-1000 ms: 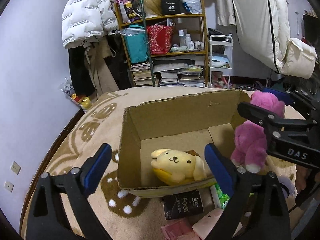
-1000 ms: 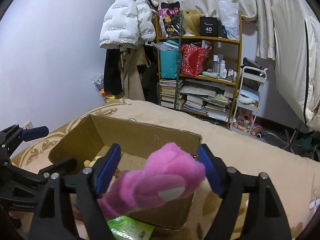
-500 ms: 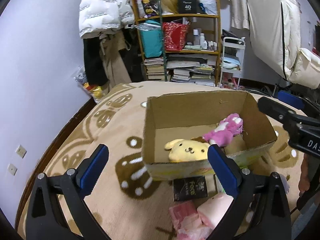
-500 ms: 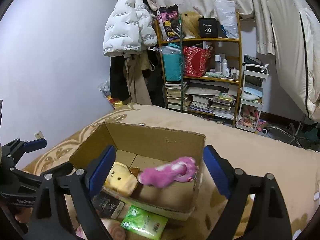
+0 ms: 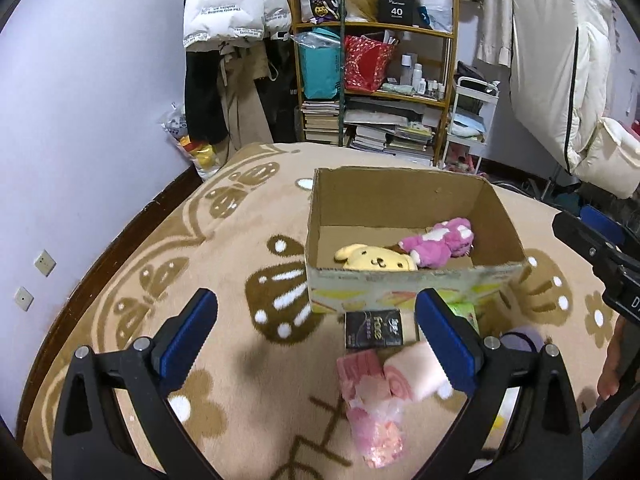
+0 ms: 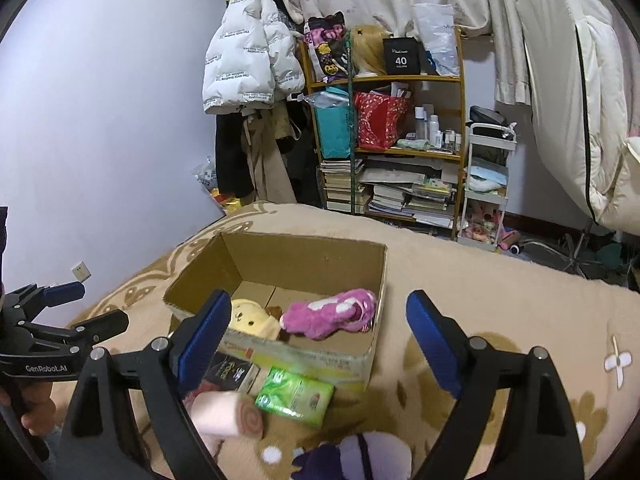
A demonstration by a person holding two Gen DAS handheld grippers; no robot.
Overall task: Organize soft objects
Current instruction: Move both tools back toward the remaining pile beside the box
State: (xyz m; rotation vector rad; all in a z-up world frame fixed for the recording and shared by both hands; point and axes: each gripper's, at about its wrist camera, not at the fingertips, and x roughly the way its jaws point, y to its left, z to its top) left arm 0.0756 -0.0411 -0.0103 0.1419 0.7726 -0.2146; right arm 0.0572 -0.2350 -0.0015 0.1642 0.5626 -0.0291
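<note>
You had both the pink plush [image 6: 328,314] and yellow plush [image 6: 250,318] lying inside the cardboard box [image 6: 280,258], left hand-held gripper [image 5: 316,334] and right hand-held gripper [image 6: 316,330] both spread empty, while the pink roll [image 6: 226,414], green pack [image 6: 296,396] and what looked like a purple toy [image 6: 352,456] waited outside on the blanket [image 5: 160,280].

"40" read in white on black box [image 5: 397,7] on top shelf of wooden shelf unit [image 5: 448,32], at 12 o'clock in both views; smaller line under number too small to be read. "face" read on black packet [image 5: 373,328] lying on blanket at 6 o'clock of cardboard box [image 5: 400,280]. "genrobot.ai" read on black body of left gripper [image 6: 44,368], at 9 o'clock in right wrist view. rows of print seen on white puffer jacket [image 5: 228,8] at 11 o'clock, not legible.
</note>
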